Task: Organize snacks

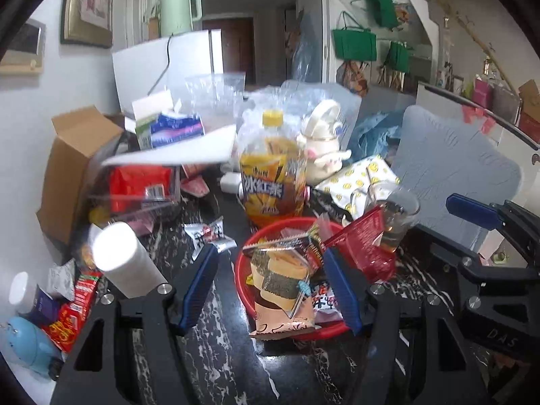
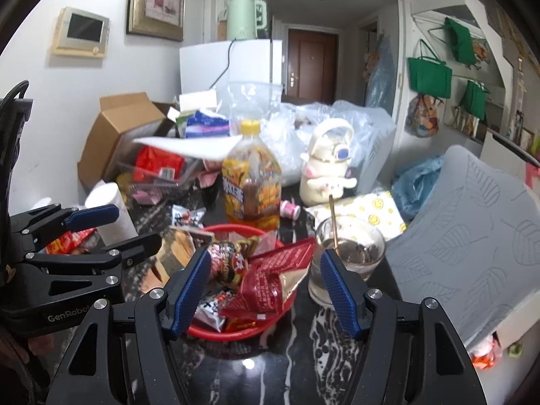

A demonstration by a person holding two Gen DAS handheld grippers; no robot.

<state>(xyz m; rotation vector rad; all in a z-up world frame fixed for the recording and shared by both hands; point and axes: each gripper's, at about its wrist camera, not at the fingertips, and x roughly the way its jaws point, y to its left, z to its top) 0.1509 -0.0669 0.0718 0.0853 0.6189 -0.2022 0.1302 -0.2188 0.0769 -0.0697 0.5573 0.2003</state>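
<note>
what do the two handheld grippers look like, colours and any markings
Both are matte black frames with silver round bolt heads and two fingers faced with ribbed blue pads. The left gripper shows its blue pads up close; seen from the right wrist view, its body carries white lettering reading "GenRobo", partly cut off. The right gripper matches, and in the left wrist view its side shows faint embossed "DAS".

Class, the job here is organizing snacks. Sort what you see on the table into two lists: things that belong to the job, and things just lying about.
Belongs to the job:
red basket
dark red snack packet
seaweed snack packet
small white candy packet

Just lying about:
iced tea bottle
glass with a spoon
cardboard box
paper roll
cream flask
</note>
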